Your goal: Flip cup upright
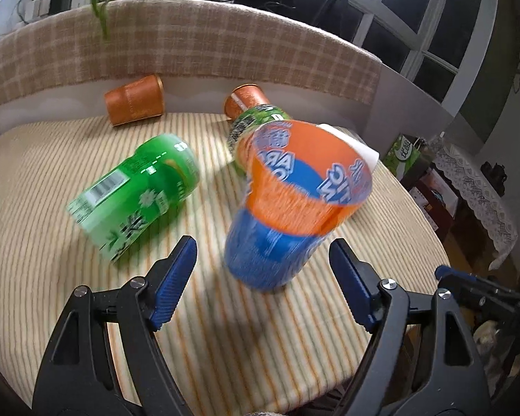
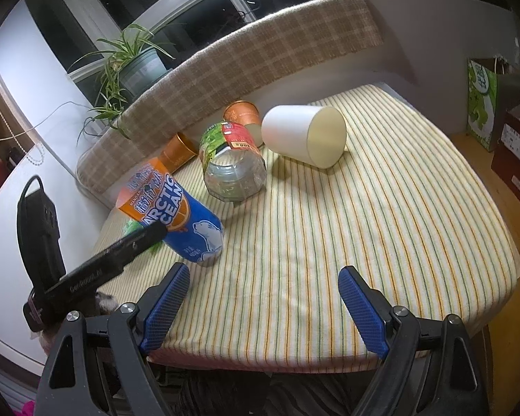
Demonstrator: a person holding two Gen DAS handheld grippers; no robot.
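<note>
Left wrist view, nearest: left gripper with blue-padded fingers spread wide, holding nothing. Between and just beyond them, orange-and-blue cup, motion-blurred, tilted, blue end low on the striped tablecloth, orange end raised; contact with either pad not evident. To its left, green cup on its side, also blurred. Behind the orange-and-blue cup, green-labelled clear cup, partly hidden, with a sliver of white cup at its right. Farthest on the cloth, two copper-coloured cups lying on their sides near the checked cushion back.

Right wrist view, nearest: right gripper, fingers wide apart, empty, over bare striped cloth. Left of it, black finger of the left gripper reaching to the "ARCTIC OCEAN" cup, leaning, blue base down. Farther: clear cup on its side, white cup on its side with mouth toward camera, copper cups beyond. Potted plant behind the cushion back.
</note>
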